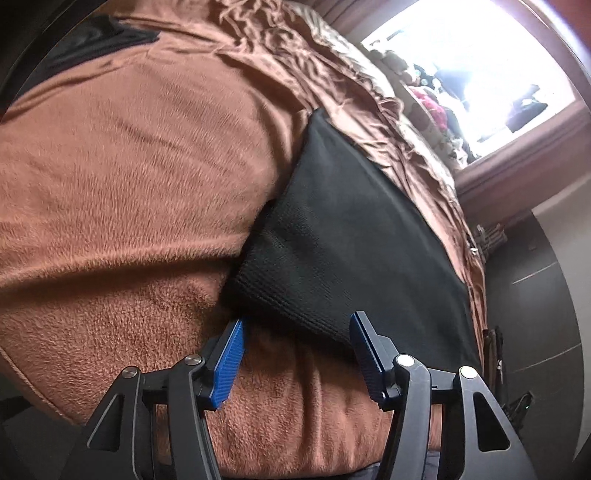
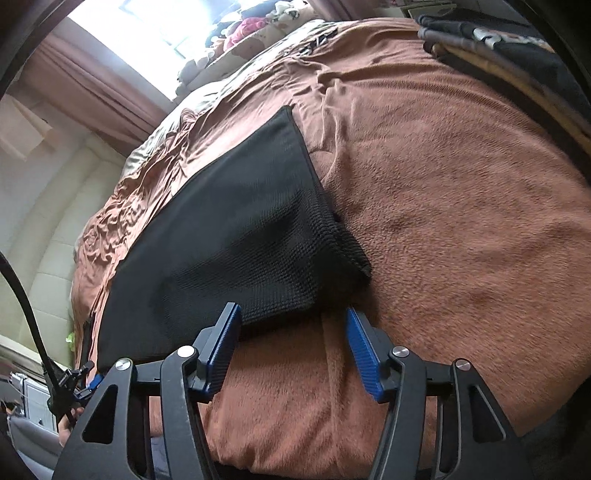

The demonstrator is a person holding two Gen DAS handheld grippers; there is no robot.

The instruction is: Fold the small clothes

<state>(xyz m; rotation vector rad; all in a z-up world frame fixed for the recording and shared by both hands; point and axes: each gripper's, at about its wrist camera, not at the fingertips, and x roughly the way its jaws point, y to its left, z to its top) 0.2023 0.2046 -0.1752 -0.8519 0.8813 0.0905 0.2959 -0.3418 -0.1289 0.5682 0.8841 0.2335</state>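
Note:
A black knitted garment (image 1: 351,229) lies flat on a brown fleece blanket (image 1: 129,166) that covers a bed. In the left wrist view its near left corner reaches between the blue pads of my left gripper (image 1: 298,319), which stands open with the pads clear of the cloth. The right wrist view shows the same garment (image 2: 229,236) on the blanket (image 2: 461,221). Its near right corner lies just ahead of my right gripper (image 2: 291,309), which is also open, with the left fingertip (image 2: 231,314) at the cloth's edge. Both grippers point down at the near hem.
A bright window (image 1: 480,55) with brown curtains (image 2: 85,85) stands beyond the bed, with soft toys (image 2: 258,22) on its sill. A pile of dark clothes (image 2: 498,40) lies at the far right of the bed. A black cable (image 2: 26,302) hangs at the left.

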